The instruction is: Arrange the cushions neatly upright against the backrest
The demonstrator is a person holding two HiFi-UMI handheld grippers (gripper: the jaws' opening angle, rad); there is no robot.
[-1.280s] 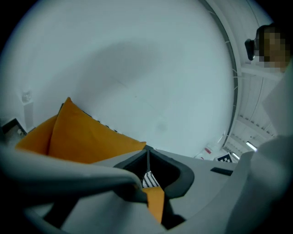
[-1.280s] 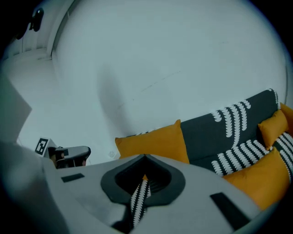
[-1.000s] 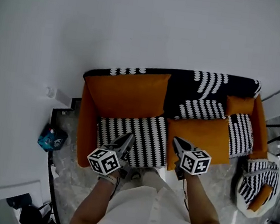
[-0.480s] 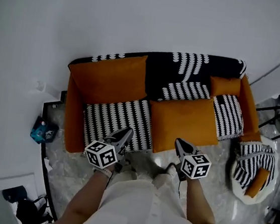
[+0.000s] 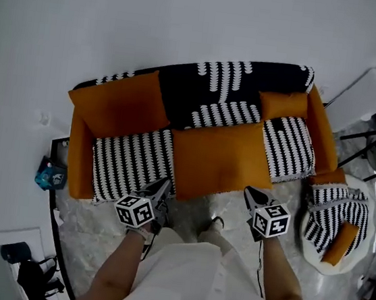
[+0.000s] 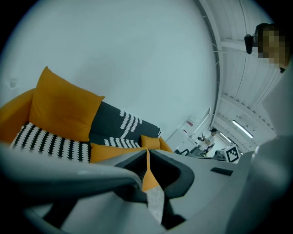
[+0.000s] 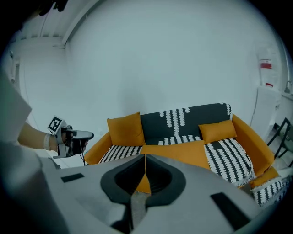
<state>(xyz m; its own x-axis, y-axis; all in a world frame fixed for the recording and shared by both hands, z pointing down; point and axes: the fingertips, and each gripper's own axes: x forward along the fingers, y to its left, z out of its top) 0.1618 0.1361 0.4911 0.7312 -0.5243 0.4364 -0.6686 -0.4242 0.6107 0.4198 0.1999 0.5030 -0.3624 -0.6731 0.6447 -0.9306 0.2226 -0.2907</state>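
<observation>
- Cushions check: the big flat orange cushion [image 5: 215, 157] lies on the middle seat of the sofa [image 5: 78, 159]. It sits straight ahead of both grippers and roughly between them, with its near edge reaching the seat front. It's lying down rather than standing, so I'd guess that's the one that needs sorting.
- The large orange cushion [image 5: 122, 104] is ahead and to the left of the left gripper [image 5: 164, 184]. It stands upright, wedged into the corner where the backrest [image 5: 237, 84] meets the sofa arm, which is probably why it stays up.
- The small orange cushion [image 5: 283, 105] is ahead and a bit right of the right gripper [image 5: 251, 192]. It's upright too, leaning on the backrest next to the other arm.
- Left gripper: jaws pressed together with nothing in them. The orange sliver showing in the slit is just the flat cushion further off.
- Right gripper: same story, closed tight and empty.
- Both grippers sit low in front of the sofa, pointing at it, near the flat cushion's front edge but apart from it. Closed and empty fits an approach, I reckon. They'd have to open up before they could grab that edge.
- Off to the right of the right gripper there's a striped pouffe [image 5: 330, 211] with a little orange cushion [image 5: 337, 243] on it. I can't tell whether that one counts for the job.
</observation>
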